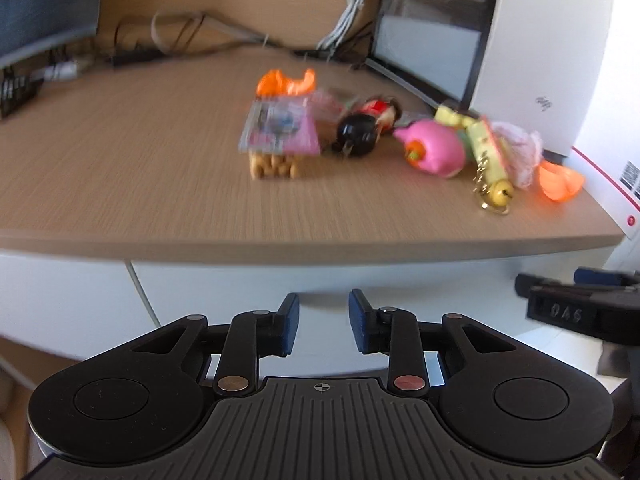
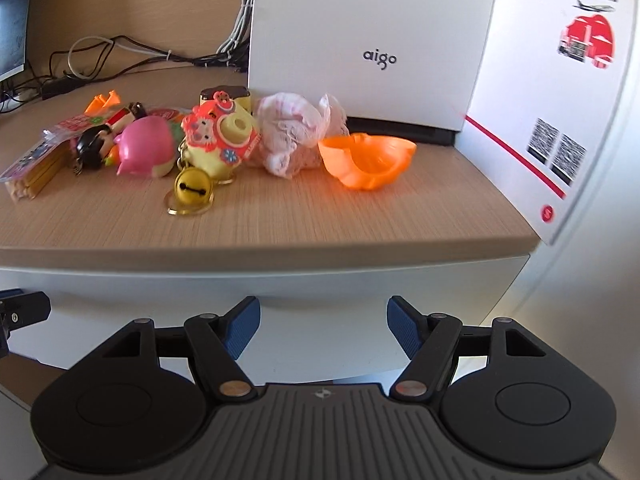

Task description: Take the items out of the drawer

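**Both grippers empty in front of the desk, toys lying on top**

The things from the drawer lie on the wooden desk top (image 2: 280,216), ahead of and above both my grippers. Straight ahead of my right gripper (image 2: 323,330) and a little to its left sit a yellow bell on a gold key ring (image 2: 192,190), a yellow toy camera (image 2: 224,136) touching it from behind, a pink plastic toy (image 2: 146,146) to the left of that, and a small doll with black hair (image 2: 93,150) further left. A packet of sticks (image 2: 34,172) lies at the far left. To the right of the camera is a crumpled pink-and-white bag (image 2: 296,136), and against it an orange plastic shell (image 2: 366,162), open side up.

My left gripper (image 1: 323,326) has nothing between its blue pads (image 1: 290,330); the gap is modest and its jaws are released. My right gripper stands wider, also holding nothing. Both are in front of the white cabinet front (image 2: 320,280) below the desk edge, touching nothing that I can see. Whether a drawer is open I cannot tell.

Behind the toys stands a white box (image 2: 360,20) marked "aigo", with a white printed carton (image 2: 560,100) at its right. Cables (image 2: 140,50) trail along the back wall. The left view is blurred.
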The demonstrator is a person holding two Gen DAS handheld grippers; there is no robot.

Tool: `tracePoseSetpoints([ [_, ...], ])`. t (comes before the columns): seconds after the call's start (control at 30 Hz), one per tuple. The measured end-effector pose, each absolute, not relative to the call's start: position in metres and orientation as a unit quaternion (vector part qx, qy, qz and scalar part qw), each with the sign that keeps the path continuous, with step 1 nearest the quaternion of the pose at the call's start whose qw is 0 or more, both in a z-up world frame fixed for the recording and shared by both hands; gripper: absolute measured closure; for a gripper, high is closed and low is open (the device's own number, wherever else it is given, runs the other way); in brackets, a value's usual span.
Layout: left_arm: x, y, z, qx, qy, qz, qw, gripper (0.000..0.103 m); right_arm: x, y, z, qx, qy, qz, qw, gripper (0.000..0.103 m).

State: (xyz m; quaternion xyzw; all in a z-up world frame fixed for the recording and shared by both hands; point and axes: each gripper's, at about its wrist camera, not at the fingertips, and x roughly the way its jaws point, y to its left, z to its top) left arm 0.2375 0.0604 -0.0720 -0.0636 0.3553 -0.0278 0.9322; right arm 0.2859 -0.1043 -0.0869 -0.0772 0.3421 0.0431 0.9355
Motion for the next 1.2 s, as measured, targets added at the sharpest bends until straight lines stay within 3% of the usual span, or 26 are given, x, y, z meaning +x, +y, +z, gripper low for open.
tracePoseSetpoints([
  [0.33, 0.239, 0.058, -0.083, -0.086, 0.359, 0.001, 0.929, 0.071, 0.287, -0.105, -0.102, -0.089, 0.346, 0.062, 0.932, 0.032],
  [0.53, 0.216, 0.048, -0.063, -0.047, 0.342, 0.026, 0.938, 0.071, 0.273, -0.114, -0.095, -0.079, 0.339, 0.083, 0.934, 0.031],
  [0.7, 0.169, 0.038, -0.039, -0.042, 0.350, 0.044, 0.935, 0.071, 0.234, -0.132, -0.077, -0.054, 0.356, 0.113, 0.926, 0.030],
  [0.9, 0.107, 0.014, -0.018, -0.045, 0.349, 0.047, 0.935, 0.071, 0.165, -0.155, -0.048, -0.047, 0.355, 0.139, 0.923, 0.020],
  [1.2, 0.071, -0.017, -0.019, -0.035, 0.353, 0.031, 0.934, 0.071, 0.110, -0.168, -0.040, -0.071, 0.332, 0.138, 0.930, 0.017],
])
